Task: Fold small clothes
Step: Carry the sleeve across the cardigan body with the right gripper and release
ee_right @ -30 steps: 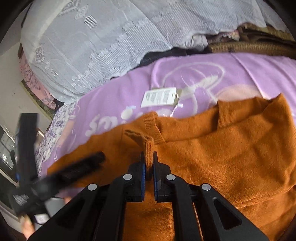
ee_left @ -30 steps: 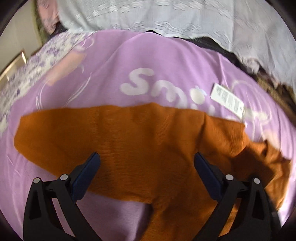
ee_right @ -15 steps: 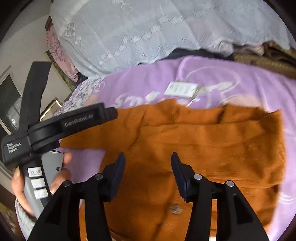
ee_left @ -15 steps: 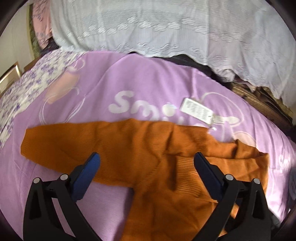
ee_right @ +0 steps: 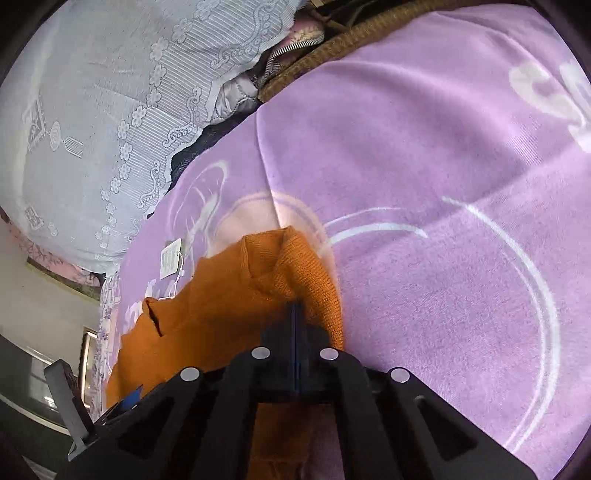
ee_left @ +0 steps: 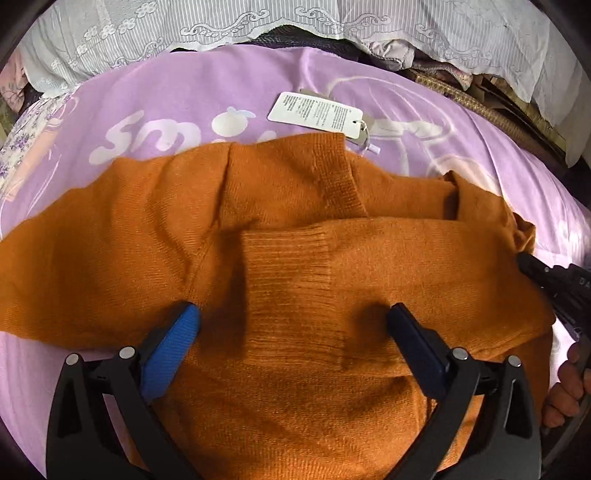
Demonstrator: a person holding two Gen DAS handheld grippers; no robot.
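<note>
An orange knit sweater lies on a purple blanket, with one sleeve folded across its body so the ribbed cuff lies in the middle. A white paper tag hangs by the collar. My left gripper is open, its jaws wide apart and low over the sweater, one to each side of the cuff. My right gripper is shut at the sweater's right edge, over the fabric; whether it pinches any is hidden. Its black body also shows in the left wrist view.
A white lace cloth and a pile of other fabrics lie at the back of the blanket. A woven brown basket edge sits at the back right. Bare purple blanket stretches to the right of the sweater.
My left gripper has moved forward and lower over the sweater, the folded sleeve cuff between its jaws. My right gripper, open half a second ago, has swung to the sweater's right edge and shut.
</note>
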